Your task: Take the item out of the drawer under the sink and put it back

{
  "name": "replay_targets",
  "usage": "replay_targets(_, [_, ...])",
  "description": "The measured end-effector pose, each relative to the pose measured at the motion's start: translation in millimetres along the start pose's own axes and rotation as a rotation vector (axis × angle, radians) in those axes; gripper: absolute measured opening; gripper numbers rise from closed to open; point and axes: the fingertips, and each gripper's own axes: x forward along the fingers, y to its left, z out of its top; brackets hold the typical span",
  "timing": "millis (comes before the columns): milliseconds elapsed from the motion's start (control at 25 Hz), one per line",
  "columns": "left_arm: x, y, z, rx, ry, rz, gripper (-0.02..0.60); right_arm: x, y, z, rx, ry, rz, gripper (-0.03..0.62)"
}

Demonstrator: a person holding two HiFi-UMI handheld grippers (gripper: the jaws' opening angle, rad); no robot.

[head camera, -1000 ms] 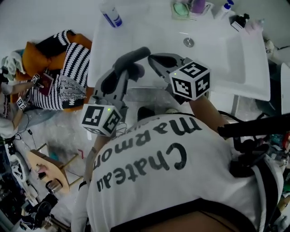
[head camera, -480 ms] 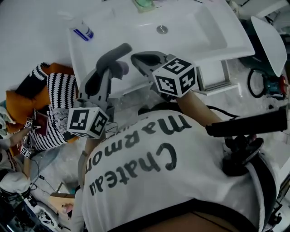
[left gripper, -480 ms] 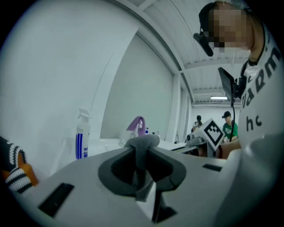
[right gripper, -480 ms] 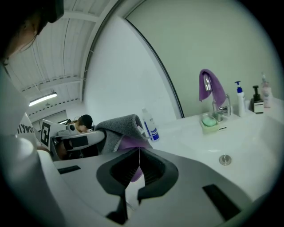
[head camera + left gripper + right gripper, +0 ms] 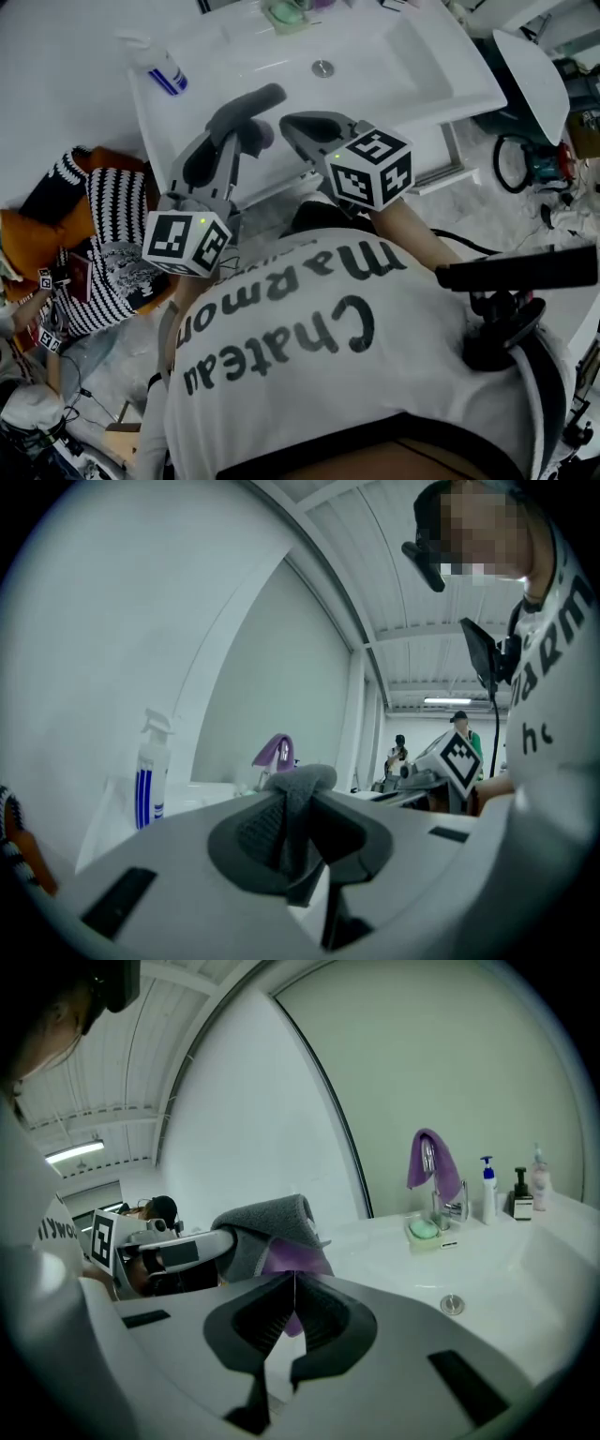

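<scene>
The left gripper point(image 5: 300, 803) pinches the grey cloth point(image 5: 267, 1218) above the sink's point(image 5: 412, 66) near rim, the right gripper's point(image 5: 293, 1288) jaws pressed together on its purple fold just right; the drawer, hidden, lies below both.

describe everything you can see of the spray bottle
The spray bottle is a slim white bottle, plastic by the look of it, with blue vertical stripes on its body and a white trigger head on top. It stands upright at the back left corner of the sink, close to the white wall. Only the sink top touches it.
</scene>
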Motion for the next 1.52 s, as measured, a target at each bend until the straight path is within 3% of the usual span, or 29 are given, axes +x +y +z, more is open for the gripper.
replay_targets(200, [9.6,7.0,2.6,0.004,-0.026,0.003,0.058,11.4,-9.7,9.6,-0.034,-0.001,-0.009,0.012])
replay_targets(760, [52.9,66.2,30.2,0.031,-0.037,0.194,0.058,47.1,-54.8,81.9,-0.049,-0.128,0.107,0.011])
replay_targets(920, [71.0,78.6,33.5,0.056,0.001,0.240,0.058,60.8,-72.6,91.7,-0.014,-0.153,0.162,0.012])
replay_targets(1120, [96.7,102.7,22.3,0.149,0.101,0.327,0.058,87.7,-100.7,88.9,-0.002,-0.151,0.217,0.012])
replay_targets(1520, [138.2,157.7,13.3,0.125,0.149,0.416,0.058,138.6,-123.1,68.9,-0.054,-0.040,0.261,0.012])
